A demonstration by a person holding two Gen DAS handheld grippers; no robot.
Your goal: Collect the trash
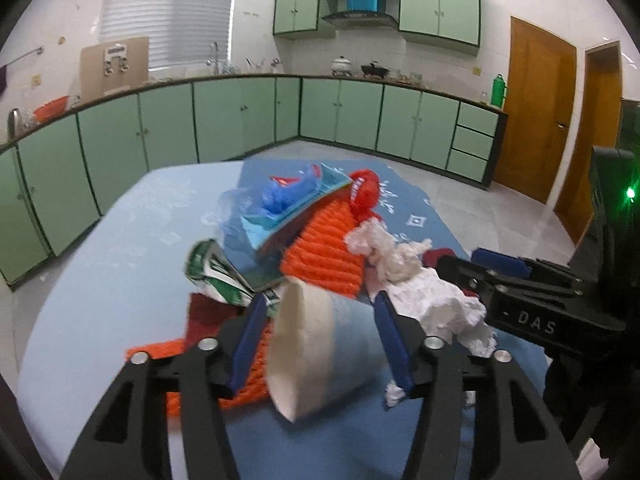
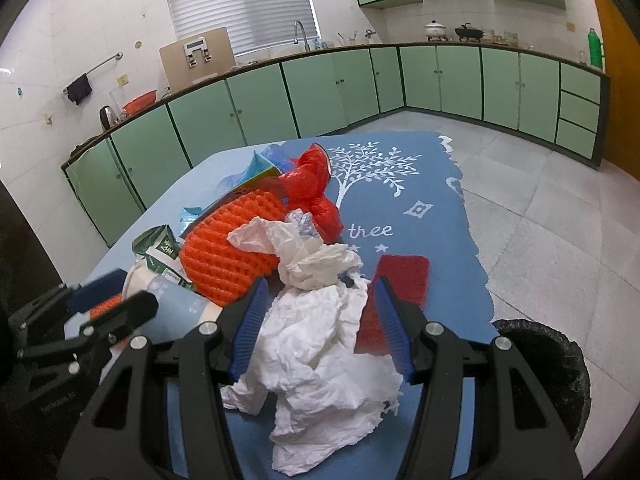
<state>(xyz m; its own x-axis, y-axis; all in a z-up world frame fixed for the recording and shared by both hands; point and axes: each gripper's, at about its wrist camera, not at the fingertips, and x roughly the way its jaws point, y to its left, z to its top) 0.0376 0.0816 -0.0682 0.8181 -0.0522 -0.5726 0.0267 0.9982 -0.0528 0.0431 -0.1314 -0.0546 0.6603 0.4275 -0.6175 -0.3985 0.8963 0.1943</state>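
Observation:
A pile of trash lies on a blue mat (image 2: 420, 208). A paper cup (image 1: 320, 352) lies on its side between the blue pads of my left gripper (image 1: 320, 340), which is open; a gap shows at the left pad. Crumpled white tissue (image 2: 320, 360) sits on the mat between the pads of my right gripper (image 2: 320, 324), also open, with red showing beside the right pad. Behind them lie an orange foam net (image 2: 228, 248), a red plastic bag (image 2: 312, 188), a green and white carton (image 2: 160, 248) and blue wrappers (image 1: 280, 204).
A black-lined trash bin (image 2: 560, 360) stands on the floor at the table's right edge. A red pad (image 2: 400, 276) lies on the mat near the tissue. My two grippers sit close side by side. Green kitchen cabinets (image 2: 320, 88) run along the far walls.

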